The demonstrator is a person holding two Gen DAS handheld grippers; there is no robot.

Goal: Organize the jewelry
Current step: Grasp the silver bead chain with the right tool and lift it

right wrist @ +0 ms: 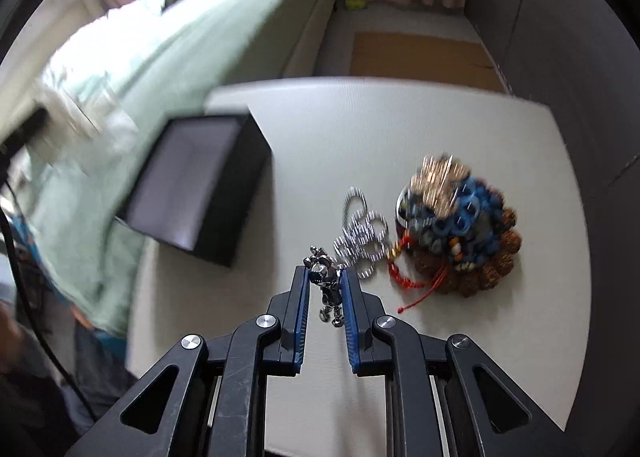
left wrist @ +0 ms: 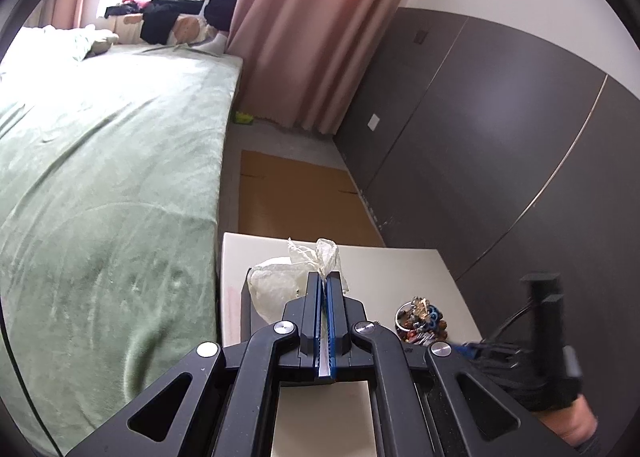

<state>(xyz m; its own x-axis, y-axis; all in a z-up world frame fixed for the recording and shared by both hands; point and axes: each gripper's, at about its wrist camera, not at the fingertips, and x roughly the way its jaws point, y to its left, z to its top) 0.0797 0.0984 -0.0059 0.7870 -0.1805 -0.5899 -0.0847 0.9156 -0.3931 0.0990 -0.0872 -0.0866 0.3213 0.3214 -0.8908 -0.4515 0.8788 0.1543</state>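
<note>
Between the blue pads of the right gripper (right wrist: 327, 277), low centre of the right wrist view: a small dark metal charm piece (right wrist: 329, 289), beaded, long axis running along the fingers toward the camera. Pads close on either side of it, apparently pinching near its upper end — lower end dangling free over the white tabletop (right wrist: 400, 125). Trailing from the top of the charm toward the right of the frame, a silver chain (right wrist: 362, 233) lying in loose loops on the table (probably one necklace with the charm, though the join is blurred). Just right of the chain, touching or nearly so, a heap of jewelry (right wrist: 456, 225): blue beads, brown seed beads, a gold piece on top, a red cord straggling from the lower left edge.

Left of centre in the same view, an open black box (right wrist: 200, 185) with a pale lining, mouth up, well apart from the heap — the likely destination, lying up and to the left of the right gripper. Right gripper clearly the nearer hand to both chain and box.

Left gripper (left wrist: 325, 277), low centre of its own view, clamped tight on a crumpled white tissue or wrapping (left wrist: 296, 269), held above the box. Green bed (left wrist: 100, 177) filling the left of that frame.
</note>
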